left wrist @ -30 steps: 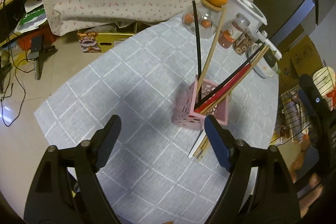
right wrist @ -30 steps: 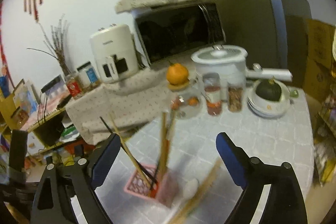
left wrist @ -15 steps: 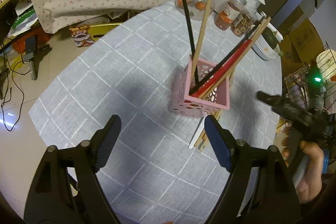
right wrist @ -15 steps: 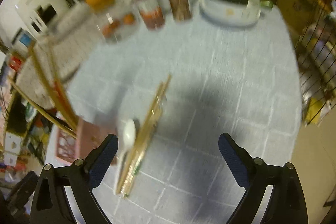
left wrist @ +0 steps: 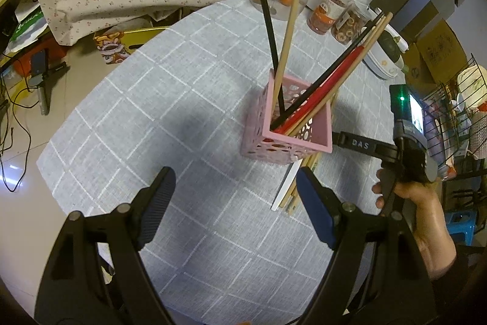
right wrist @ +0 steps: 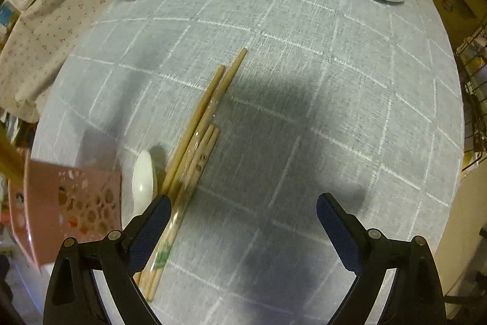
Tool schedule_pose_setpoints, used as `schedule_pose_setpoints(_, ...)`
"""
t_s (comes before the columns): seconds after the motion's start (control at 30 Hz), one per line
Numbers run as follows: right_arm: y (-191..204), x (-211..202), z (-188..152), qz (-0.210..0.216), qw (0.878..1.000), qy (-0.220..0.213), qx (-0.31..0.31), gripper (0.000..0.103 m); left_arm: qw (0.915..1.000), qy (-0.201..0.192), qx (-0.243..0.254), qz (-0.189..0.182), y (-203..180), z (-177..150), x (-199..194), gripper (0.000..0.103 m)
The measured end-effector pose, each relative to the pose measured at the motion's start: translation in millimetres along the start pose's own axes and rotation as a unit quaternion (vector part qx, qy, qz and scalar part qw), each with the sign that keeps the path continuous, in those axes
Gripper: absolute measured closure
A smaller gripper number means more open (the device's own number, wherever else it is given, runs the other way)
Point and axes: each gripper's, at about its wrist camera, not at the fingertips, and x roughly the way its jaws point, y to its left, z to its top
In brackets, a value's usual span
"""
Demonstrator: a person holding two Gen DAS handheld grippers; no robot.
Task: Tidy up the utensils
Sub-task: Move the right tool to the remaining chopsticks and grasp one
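One holder [left wrist: 287, 139]; five sticks [left wrist: 322, 87] in it; one spoon [right wrist: 143, 181]; three jars [left wrist: 330, 6]; two grippers [left wrist: 234, 188].

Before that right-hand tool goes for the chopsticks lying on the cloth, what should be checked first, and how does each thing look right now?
1. Right gripper open and empty: ok.
2. Loose chopsticks in plain view on the tablecloth: ok.
3. Chopsticks centred between the fingers: not ok, they lie under the left one.
4. White spoon clear of the grab: not ok, it lies right beside the chopsticks.
5. Pink holder upright: ok.
6. Left gripper open, out of the way: ok.
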Motion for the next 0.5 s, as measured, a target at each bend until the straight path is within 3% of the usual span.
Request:
schedule_pose_setpoints(0.2,3,12,5,-0.020,1.000,-0.013,0.005,0.005,1.0000,0.004,0.001,0.001,0,-2,3,0.022)
schedule_pose_setpoints(0.33,16,17,6,-0.045,0.998,-0.025,-0.028,0.004,1.0000,0.006,0.003,0.000,0,-2,3,0.022)
schedule_pose_setpoints(0.5,10,18,3,-0.035,0.998,-0.003,-0.047,0.004,1.0000,0.003,0.001,-0.005,-1,-3,2,0.022)
